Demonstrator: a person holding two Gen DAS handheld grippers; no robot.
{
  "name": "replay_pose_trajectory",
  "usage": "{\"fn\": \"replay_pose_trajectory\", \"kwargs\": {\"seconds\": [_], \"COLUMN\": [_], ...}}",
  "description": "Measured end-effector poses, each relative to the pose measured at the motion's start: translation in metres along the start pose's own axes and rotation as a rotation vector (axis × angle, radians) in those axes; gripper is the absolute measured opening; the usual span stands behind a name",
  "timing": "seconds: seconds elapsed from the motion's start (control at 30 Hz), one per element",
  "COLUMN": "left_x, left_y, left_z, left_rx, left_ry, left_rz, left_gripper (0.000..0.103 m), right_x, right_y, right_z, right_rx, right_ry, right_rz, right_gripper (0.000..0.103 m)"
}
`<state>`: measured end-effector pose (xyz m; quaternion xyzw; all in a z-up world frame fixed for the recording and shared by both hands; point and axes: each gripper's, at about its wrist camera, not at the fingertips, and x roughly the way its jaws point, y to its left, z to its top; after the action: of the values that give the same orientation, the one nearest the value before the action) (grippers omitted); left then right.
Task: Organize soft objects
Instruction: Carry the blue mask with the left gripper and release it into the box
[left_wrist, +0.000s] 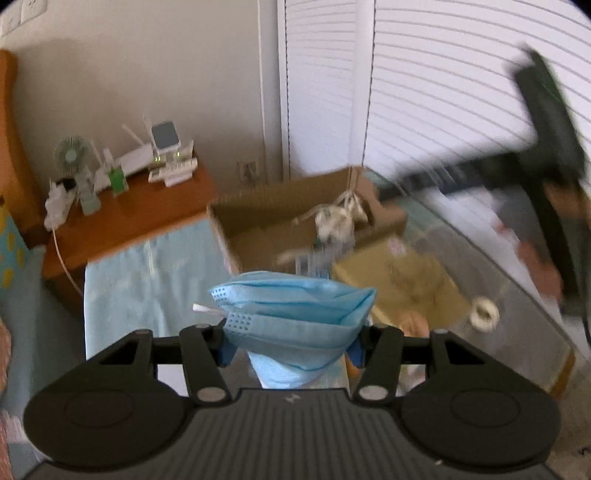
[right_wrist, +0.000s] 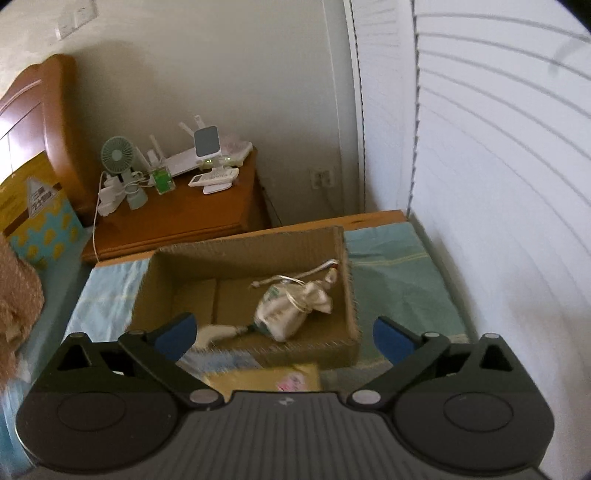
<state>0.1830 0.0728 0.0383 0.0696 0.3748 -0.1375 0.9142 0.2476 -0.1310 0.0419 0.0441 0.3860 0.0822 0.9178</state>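
Observation:
In the left wrist view my left gripper is shut on a folded light blue face mask, which bulges up between the blue pads. Beyond it an open cardboard box holds a white drawstring pouch, blurred here. In the right wrist view my right gripper stands wide open with nothing between its fingers, just in front of the same box. The pouch lies on the box floor with its cord trailing toward the right wall.
The box rests on a light blue cloth. A yellow padded package lies in front of it, with a tape roll nearby. A wooden nightstand with a fan and router stands behind left. White louvred doors close off the right.

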Motion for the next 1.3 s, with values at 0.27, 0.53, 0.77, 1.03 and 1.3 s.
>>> {"fn": "replay_pose_trajectory", "kwargs": {"seconds": [0.27, 0.53, 0.77, 1.03, 1.3], "left_x": [0.072, 0.148, 0.172, 0.143, 0.100], "left_y": [-0.002, 0.004, 0.011, 0.011, 0.000], "left_z": [0.069, 0.095, 0.099, 0.097, 0.082], "left_rx": [0.019, 0.003, -0.032, -0.026, 0.012], "left_ry": [0.082, 0.205, 0.243, 0.183, 0.110], "left_rz": [-0.019, 0.037, 0.094, 0.120, 0.126], "left_gripper": [0.056, 0.056, 0.093, 0.093, 0.093], "right_x": [-0.029, -0.036, -0.038, -0.040, -0.055], "right_y": [-0.040, -0.052, -0.054, -0.054, -0.049], "right_z": [-0.033, -0.045, -0.046, -0.051, -0.056], "right_rx": [0.075, 0.085, 0.070, 0.062, 0.044], "right_ry": [-0.034, -0.038, -0.049, -0.045, -0.061], "right_rz": [0.006, 0.002, -0.004, -0.008, -0.016], "right_gripper": [0.103, 0.103, 0.103, 0.103, 0.103]}}
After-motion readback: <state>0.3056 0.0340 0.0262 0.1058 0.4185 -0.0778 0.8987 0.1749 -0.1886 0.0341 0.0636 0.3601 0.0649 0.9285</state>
